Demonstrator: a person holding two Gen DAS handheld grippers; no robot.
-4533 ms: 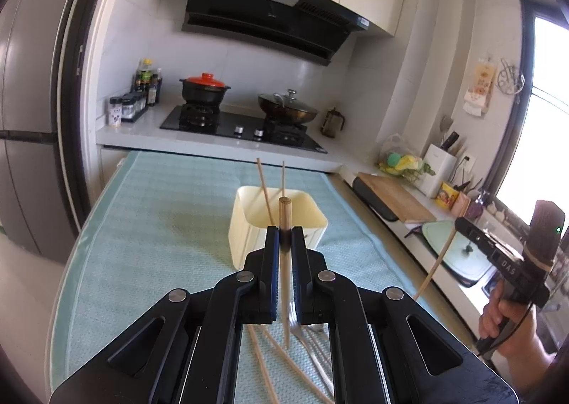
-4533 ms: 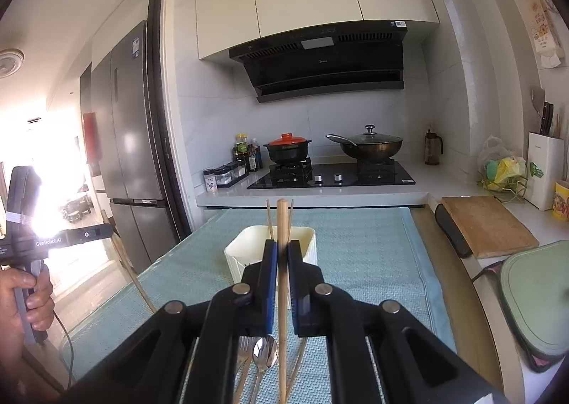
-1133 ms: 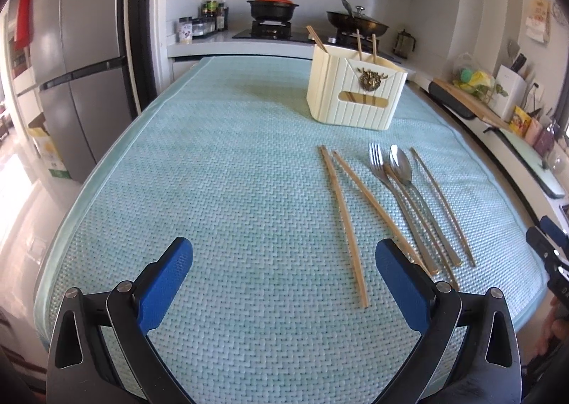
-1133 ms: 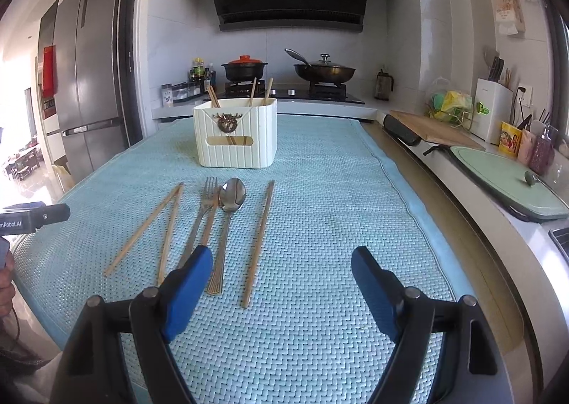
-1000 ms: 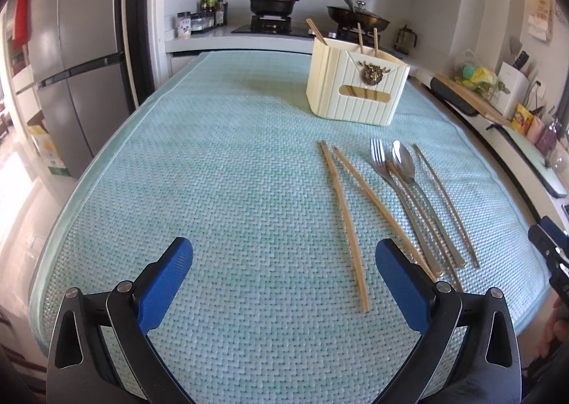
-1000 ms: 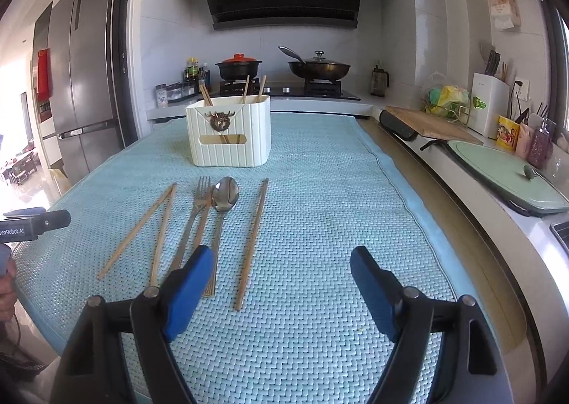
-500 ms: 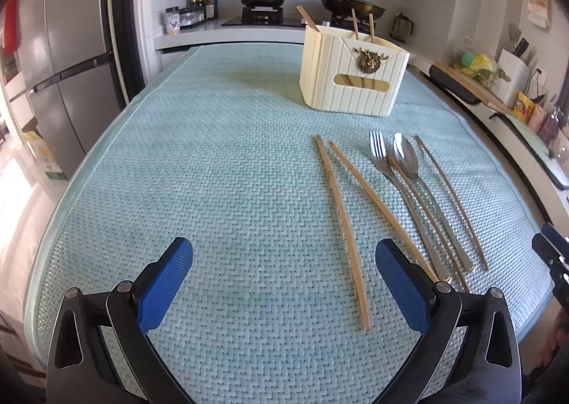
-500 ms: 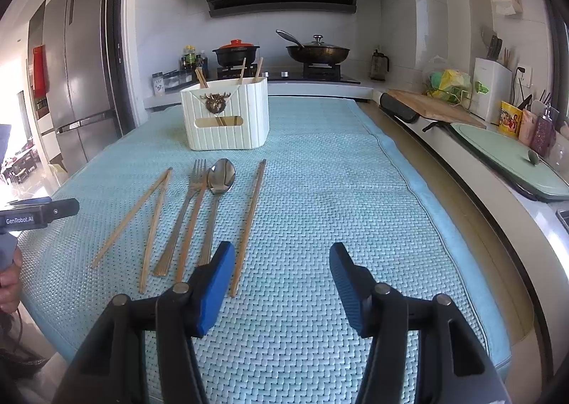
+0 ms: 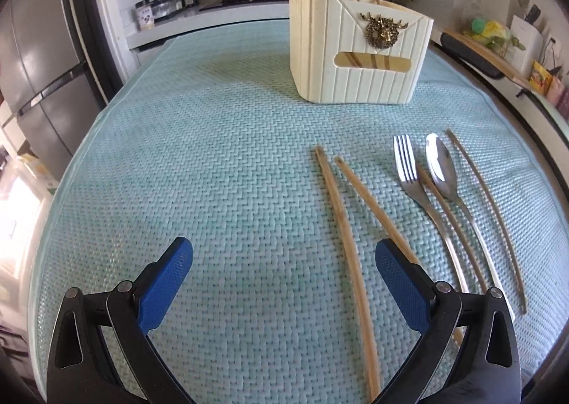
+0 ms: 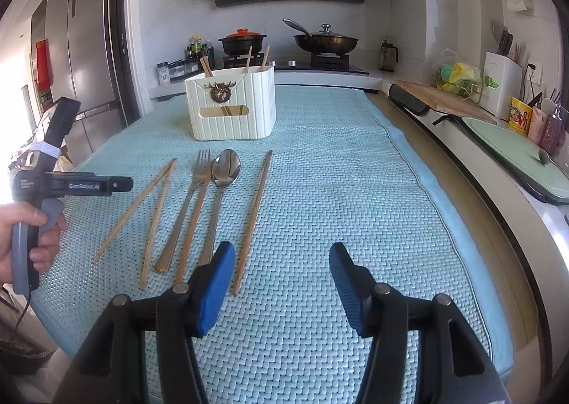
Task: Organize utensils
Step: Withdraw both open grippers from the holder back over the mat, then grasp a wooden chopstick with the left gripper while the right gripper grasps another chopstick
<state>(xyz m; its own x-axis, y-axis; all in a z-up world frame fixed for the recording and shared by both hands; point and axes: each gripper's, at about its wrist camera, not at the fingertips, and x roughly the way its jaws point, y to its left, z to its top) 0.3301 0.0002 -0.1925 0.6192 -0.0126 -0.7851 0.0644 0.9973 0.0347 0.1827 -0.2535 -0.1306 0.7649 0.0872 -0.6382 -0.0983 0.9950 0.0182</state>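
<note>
A cream utensil holder with several chopsticks in it stands on the teal mat. Two wooden chopsticks, a fork, a spoon and two more chopsticks lie in front of it. My left gripper hovers open over the mat. The near end of the leftmost chopstick shows between its fingers, close to the right one. My right gripper is open and empty, just right of the single chopstick, the spoon and the fork.
A hand holds the left tool's handle at the mat's left edge. Behind the holder are a hob with a pot and a pan. A cutting board and a green lid lie on the right counter.
The left gripper has come forward and lower over the mat, so the holder and the utensils look larger. The right gripper's jaws stand narrower than a second ago; it has hardly moved.
</note>
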